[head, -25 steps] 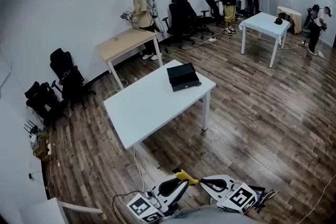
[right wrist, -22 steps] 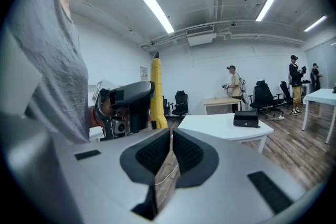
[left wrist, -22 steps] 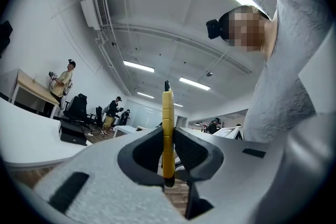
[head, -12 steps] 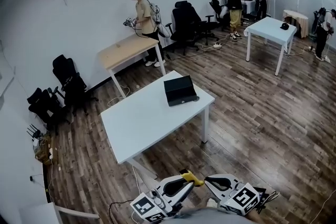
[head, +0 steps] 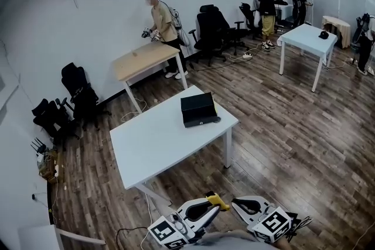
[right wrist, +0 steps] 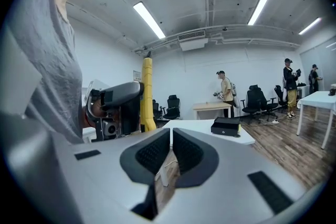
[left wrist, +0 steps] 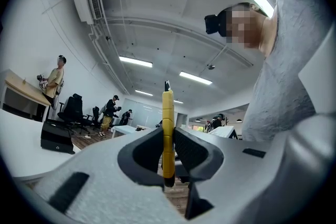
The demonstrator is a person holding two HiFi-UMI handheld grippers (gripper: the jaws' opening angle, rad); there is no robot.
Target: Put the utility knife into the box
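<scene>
Your left gripper [head: 211, 211] pinches the yellow utility knife [left wrist: 167, 123] upright on its narrow body, your right gripper [right wrist: 171, 147] is pressed together empty, and the black box [head: 198, 109] sits well apart at the tabletop's [head: 152, 146] far right corner, so the knife could pivot or slip during the carry.

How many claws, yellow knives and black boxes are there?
claws: 2
knife: 1
box: 1
Total: 4
</scene>
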